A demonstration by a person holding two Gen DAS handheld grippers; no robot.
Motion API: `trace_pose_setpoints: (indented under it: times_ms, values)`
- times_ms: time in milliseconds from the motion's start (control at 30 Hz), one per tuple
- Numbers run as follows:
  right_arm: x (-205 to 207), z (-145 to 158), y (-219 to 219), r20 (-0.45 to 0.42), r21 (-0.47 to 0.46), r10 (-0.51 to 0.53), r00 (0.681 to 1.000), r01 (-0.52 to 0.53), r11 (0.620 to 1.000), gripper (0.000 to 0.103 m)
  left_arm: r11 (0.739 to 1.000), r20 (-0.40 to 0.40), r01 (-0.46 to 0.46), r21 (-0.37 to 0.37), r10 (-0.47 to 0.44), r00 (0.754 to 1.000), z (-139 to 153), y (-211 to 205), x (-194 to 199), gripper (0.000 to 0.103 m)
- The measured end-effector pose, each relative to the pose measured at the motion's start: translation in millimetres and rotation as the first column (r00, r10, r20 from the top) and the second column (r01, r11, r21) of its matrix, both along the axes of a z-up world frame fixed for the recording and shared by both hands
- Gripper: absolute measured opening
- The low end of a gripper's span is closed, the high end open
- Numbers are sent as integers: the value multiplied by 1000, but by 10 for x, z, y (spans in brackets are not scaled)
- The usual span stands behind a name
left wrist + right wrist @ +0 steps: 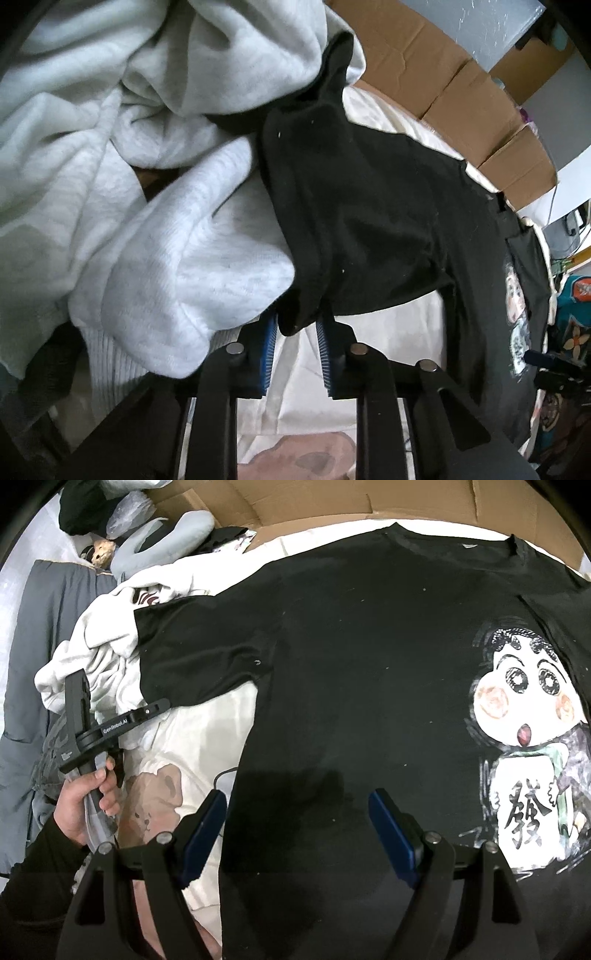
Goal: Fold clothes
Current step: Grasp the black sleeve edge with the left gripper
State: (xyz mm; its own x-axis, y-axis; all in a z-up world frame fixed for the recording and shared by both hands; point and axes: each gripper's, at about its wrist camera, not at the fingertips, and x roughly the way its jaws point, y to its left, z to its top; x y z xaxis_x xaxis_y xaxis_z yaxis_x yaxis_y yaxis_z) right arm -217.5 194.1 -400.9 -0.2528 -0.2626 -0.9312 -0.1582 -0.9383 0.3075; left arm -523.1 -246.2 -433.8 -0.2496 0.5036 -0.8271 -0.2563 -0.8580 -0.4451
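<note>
While the black cotton T-shirt with a cartoon child printed on its front [369,672] lies spread face-up on the cream bedsheet with a brown bear print [192,738], the left gripper [295,328] has the edge of the shirt's sleeve [343,206] pinched between its blue ribbed pads [271,332]; the jaws stand narrow, with a fold of black cloth bunched between them, and no earlier view shows how they got there. That hold makes sense as the start of a fold, I judge: the sleeve juts out sideways from the body, and it must be carried inward across the chest before the shirt can be halved. Just beyond and to the left of this claw a heap of white knitted garments [129,184] crowds against the sleeve, so the sleeve partly rests on it rather than flat.

From the right wrist view, the right gripper [299,834] hangs over the shirt's lower body with jaws wide apart and nothing between them; the hem side runs beneath its left finger, and the printed figure sits off to its right. It seems placed to pin or take the cloth there. A person's hand [85,805] holds the left tool's handle, well to the left.

As for containers, flattened brown cardboard boxes [314,502] line the far side beyond the collar; whether anything is in them cannot be told.
</note>
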Motion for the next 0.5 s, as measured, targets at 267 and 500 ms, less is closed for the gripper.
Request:
trace_pose_setpoints:
  times_ms: [267,500]
  values:
    - [-86,-37,19,0,-8,-9,1000,9,1000,79,1000,-24,9,24,-8,1000,175,-62,104,5]
    - [-153,-52,21,-11,-28,-18,1000,18,999,79,999,-12,15,40,-14,1000,338,-56,154,5]
